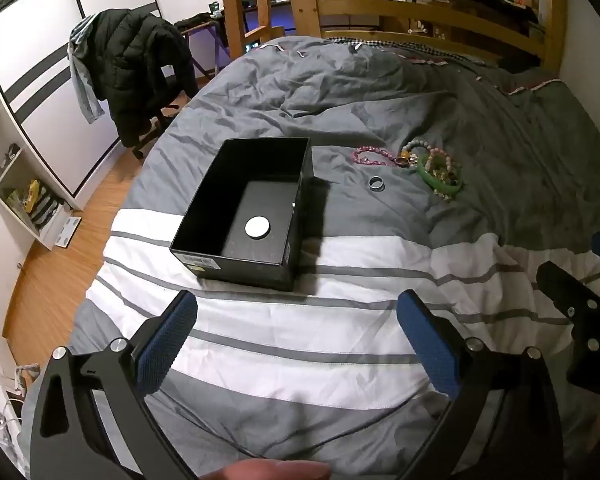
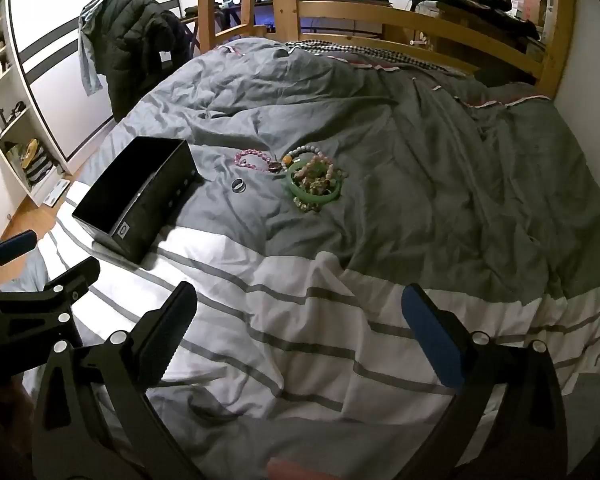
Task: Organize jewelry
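An open black box (image 1: 204,220) lies on the bed (image 1: 340,92), with a white round disc (image 1: 257,227) on its floor. To its right lie a pink bead bracelet (image 1: 374,156), a dark metal ring (image 1: 376,183), and a green bangle (image 1: 440,184) heaped with beaded bracelets (image 1: 440,160). My left gripper (image 1: 296,320) is open and empty, just in front of the box. In the right wrist view the box (image 2: 140,196), ring (image 2: 238,186), pink bracelet (image 2: 252,159) and bangle (image 2: 314,196) lie ahead. My right gripper (image 2: 300,312) is open and empty, well short of them.
The bed cover is rumpled grey with white stripes (image 2: 300,288). A wooden bed frame (image 2: 380,12) stands at the far end. A chair with a black jacket (image 1: 136,68) and white shelves (image 1: 16,184) stand left of the bed.
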Demonstrator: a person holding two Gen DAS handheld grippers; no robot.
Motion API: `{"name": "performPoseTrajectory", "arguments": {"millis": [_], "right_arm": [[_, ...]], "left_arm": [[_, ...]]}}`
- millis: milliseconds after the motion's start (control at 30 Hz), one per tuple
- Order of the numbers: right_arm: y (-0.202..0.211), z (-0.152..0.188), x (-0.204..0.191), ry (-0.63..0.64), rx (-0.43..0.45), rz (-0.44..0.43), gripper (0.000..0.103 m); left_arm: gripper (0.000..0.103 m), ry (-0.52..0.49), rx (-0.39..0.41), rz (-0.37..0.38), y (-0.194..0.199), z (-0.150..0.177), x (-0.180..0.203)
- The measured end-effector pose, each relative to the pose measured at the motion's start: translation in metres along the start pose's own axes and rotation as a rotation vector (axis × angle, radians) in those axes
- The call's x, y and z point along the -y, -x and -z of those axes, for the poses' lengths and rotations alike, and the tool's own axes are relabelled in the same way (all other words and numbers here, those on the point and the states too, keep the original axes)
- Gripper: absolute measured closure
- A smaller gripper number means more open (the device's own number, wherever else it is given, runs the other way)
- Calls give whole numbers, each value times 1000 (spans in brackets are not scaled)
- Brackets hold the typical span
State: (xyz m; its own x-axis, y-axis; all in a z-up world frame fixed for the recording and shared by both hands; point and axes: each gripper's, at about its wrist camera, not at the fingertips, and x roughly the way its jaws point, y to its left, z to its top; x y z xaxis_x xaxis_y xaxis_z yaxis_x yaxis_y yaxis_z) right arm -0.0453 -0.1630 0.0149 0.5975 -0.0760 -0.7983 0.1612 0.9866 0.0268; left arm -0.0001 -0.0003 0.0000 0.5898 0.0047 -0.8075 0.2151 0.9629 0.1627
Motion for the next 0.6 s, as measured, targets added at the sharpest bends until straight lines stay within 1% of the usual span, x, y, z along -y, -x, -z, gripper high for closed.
{"name": "performPoseTrajectory", "arguments": {"millis": [467, 600], "right_arm": [[1, 0, 0, -6, -3, -7, 2], [2, 1, -2, -6, -1, -6, 2]], "left_arm": [[4, -6, 3, 2, 1, 0, 2], [4, 5, 0, 6, 2, -1, 1]]}}
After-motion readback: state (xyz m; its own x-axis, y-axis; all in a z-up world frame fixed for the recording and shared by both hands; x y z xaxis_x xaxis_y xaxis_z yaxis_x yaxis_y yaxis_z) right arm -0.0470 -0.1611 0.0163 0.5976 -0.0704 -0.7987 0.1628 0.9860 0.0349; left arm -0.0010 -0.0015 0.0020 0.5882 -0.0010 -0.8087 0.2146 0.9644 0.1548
